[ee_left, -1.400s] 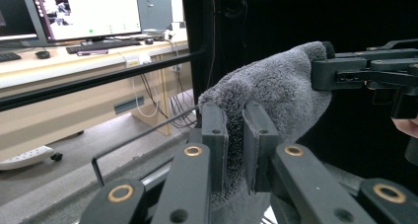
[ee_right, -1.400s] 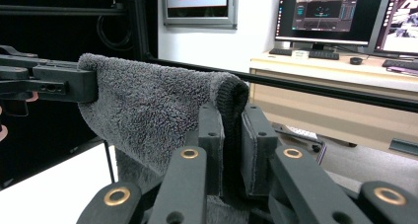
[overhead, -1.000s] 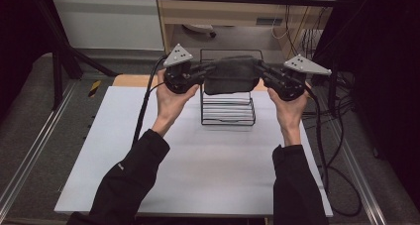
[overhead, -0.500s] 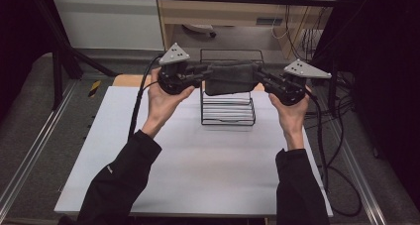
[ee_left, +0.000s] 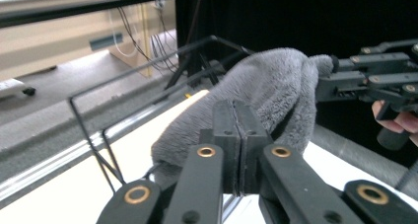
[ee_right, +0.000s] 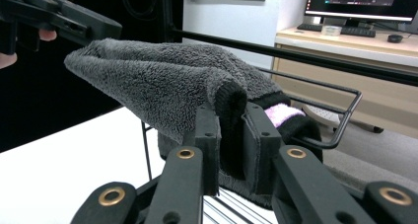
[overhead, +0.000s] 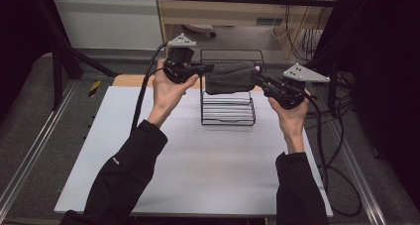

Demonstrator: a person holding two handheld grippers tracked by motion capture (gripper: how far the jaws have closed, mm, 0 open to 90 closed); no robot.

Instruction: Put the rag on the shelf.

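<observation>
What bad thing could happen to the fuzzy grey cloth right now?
1. The left gripper pinches just a thin edge of the grey cloth, and its jaws have just been closing; that edge might slip out, dropping one end.
2. The cloth hangs right by the top bar of the black wire rack, so it might snag there.
3. The right gripper holds a thick fold, so pulling apart could drag the thin edge free.

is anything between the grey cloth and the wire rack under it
Nothing visible. The grey fleece cloth hangs stretched between the left gripper and right gripper, directly over the black wire rack, with open air below it.
</observation>
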